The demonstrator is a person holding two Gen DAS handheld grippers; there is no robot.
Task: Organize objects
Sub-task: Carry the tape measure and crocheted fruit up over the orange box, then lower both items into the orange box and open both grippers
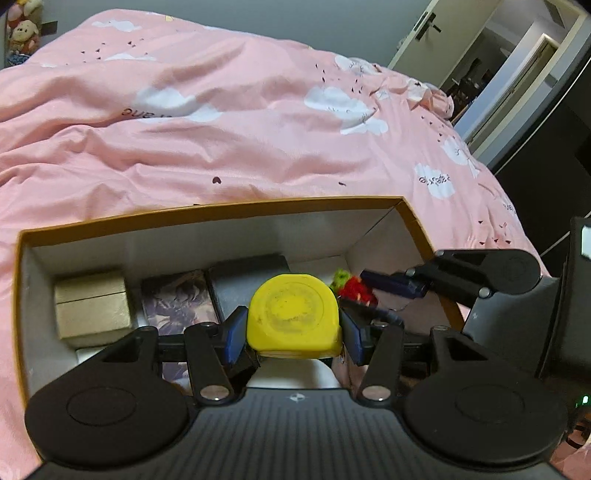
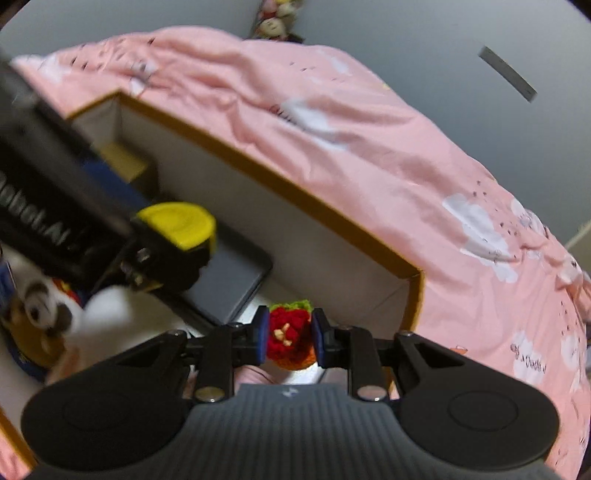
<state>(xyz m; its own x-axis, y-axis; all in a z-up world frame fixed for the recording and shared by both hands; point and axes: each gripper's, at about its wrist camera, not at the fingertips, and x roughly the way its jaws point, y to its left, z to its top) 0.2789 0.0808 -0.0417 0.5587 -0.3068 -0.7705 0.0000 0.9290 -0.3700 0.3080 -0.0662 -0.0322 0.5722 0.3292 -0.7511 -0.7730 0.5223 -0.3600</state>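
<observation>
While we hold both grippers over the open cardboard box with orange rim and white inner walls [image 1: 221, 212], it sits on a bed covered by a wrinkled pink duvet with white clouds [image 1: 229, 110]. Behind the bed we see a grey wall, some soft dolls [image 1: 22, 33] in the corner, and an open door [image 1: 417, 40] to a darker room.

Our left gripper [image 1: 293, 330] is clenched on a round yellow plastic tape measure [image 1: 293, 317], which hangs over the middle of the box. Our right gripper [image 2: 289, 338] is clenched on a small red crocheted toy with green top [image 2: 290, 332], near the right end of the box.

On the box floor lie a small beige gift box [image 1: 92, 308] at the left, a printed card with purple picture [image 1: 179, 301] just beside it, and a flat grey case [image 1: 243, 280]. In the right wrist view a white and brown plush dog [image 2: 48, 314] lies in the near part of the box. The left gripper body stands in the way there and hides part of the box content.
</observation>
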